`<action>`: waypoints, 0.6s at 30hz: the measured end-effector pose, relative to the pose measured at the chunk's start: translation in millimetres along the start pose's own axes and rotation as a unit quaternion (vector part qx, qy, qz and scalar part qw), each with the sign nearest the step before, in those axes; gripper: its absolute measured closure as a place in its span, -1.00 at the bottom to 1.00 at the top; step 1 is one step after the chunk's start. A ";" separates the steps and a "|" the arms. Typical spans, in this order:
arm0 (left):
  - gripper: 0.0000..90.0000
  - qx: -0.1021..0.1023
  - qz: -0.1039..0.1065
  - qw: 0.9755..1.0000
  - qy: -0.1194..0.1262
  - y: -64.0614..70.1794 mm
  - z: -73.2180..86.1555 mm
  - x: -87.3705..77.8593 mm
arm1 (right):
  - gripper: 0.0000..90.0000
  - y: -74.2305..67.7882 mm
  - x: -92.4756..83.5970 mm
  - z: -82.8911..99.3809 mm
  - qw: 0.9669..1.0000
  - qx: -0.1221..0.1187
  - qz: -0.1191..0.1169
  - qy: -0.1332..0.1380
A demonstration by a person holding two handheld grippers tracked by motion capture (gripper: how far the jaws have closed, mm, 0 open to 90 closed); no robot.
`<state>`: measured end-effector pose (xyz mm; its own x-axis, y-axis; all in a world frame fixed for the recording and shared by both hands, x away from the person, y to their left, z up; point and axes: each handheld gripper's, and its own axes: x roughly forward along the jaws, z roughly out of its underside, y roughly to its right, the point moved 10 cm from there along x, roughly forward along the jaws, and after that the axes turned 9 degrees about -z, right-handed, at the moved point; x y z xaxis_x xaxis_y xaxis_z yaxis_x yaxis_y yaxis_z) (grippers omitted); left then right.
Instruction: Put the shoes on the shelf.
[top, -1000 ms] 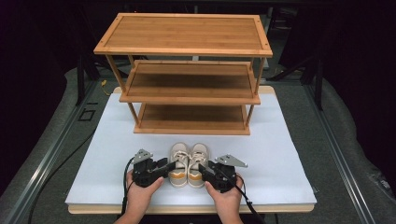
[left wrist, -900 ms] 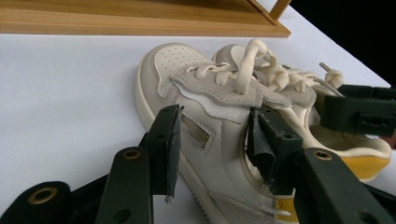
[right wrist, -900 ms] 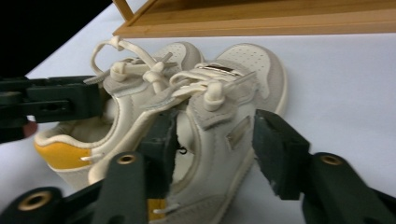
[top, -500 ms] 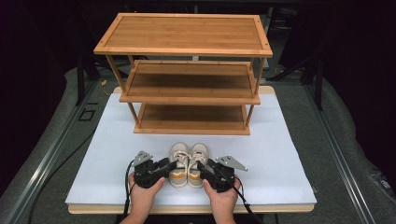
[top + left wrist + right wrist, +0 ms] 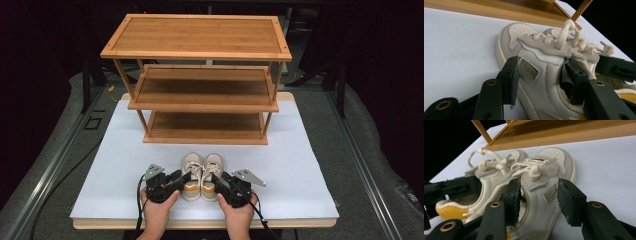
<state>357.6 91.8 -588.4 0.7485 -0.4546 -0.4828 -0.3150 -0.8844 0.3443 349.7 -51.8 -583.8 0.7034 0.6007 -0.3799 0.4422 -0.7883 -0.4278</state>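
Early stage: both small cream lace-up sneakers [image 5: 202,171] on the white table [image 5: 300,165], each hand-held gripper (left [image 5: 181,178], right [image 5: 218,180]) straddling one, jaws wide, not clamped; three-tier bamboo shoe rack [image 5: 200,80] bare.

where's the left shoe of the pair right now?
In the high view the left shoe stands on the white mat, touching the right shoe, in front of the wooden rack; the left gripper straddles it.
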 end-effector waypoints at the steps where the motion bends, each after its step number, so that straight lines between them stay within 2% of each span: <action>1: 0.15 -0.003 -0.001 1.000 0.002 0.5 0.1 0.1 | 0.20 -0.8 0.6 1.5 1.000 -0.002 -0.004 0.000; 3: 0.16 -0.001 -0.001 1.000 0.003 0.7 0.1 0.2 | 0.18 -0.7 1.7 2.8 1.000 -0.005 -0.002 -0.003; 9: 0.17 0.001 -0.004 1.000 0.005 1.0 0.4 0.4 | 0.18 1.4 3.8 2.6 1.000 0.012 -0.006 0.004; 10: 0.17 0.004 -0.004 1.000 0.004 1.0 0.5 0.3 | 0.18 1.2 4.7 2.2 1.000 0.010 -0.003 0.009; 12: 0.17 0.007 -0.003 1.000 0.003 0.8 0.2 0.5 | 0.18 0.5 3.6 3.9 1.000 0.006 -0.001 0.002; 13: 0.17 0.008 -0.003 1.000 0.003 1.0 0.1 0.5 | 0.19 0.9 4.9 2.8 1.000 0.005 0.003 0.012; 18: 0.17 0.008 -0.005 1.000 0.002 1.0 0.2 0.5 | 0.19 -0.1 3.5 4.0 1.000 -0.004 0.004 0.008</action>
<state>357.5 90.7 -588.4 0.7543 -0.4458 -0.4820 -0.3177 -0.8903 0.3263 349.9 -49.1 -588.4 0.7160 0.5917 -0.3705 0.4400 -0.7945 -0.4186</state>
